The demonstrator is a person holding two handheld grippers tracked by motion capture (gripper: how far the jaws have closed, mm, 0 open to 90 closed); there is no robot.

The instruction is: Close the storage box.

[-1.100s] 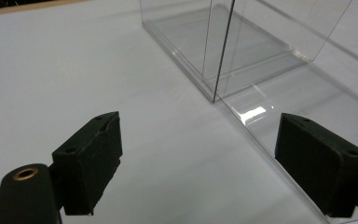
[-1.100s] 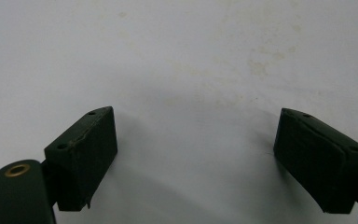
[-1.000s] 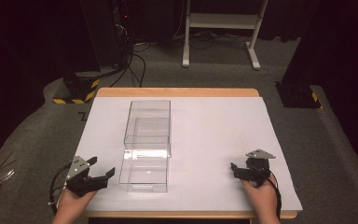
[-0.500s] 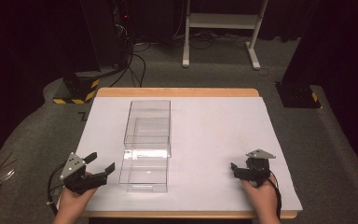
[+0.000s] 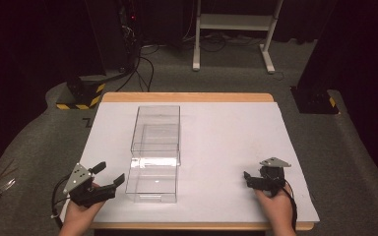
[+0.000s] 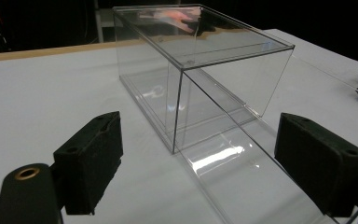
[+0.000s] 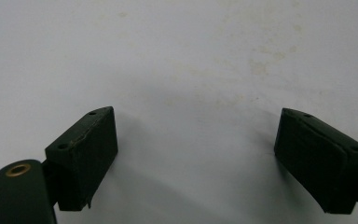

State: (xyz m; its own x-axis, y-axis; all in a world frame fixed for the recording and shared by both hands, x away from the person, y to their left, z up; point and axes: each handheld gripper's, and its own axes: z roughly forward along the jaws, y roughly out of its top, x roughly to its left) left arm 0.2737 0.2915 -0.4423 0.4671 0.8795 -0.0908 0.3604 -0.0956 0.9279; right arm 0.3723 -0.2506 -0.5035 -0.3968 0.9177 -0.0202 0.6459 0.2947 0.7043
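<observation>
Two spread tongs flank a clear box on the white bench.

The left tongs (image 5: 109, 177) are held at about 7 o'clock on the bench, jaws spread wide with nothing pinched between them, and are aimed toward 2 o'clock at the clear box (image 5: 155, 152), which lies just beside them but untouched. In the left gripper view the near corner of the box is framed between the two black pads (image 6: 89, 161), with its open, lower near section running out between the jaws. The right tongs (image 5: 247, 178) are held at about 5 o'clock, well apart from the box, jaws likewise spread and empty over bare white sheet (image 7: 182, 70). The box is set lengthwise, left of centre on the bench (image 5: 226, 137), its taller section toward 12 o'clock.
</observation>
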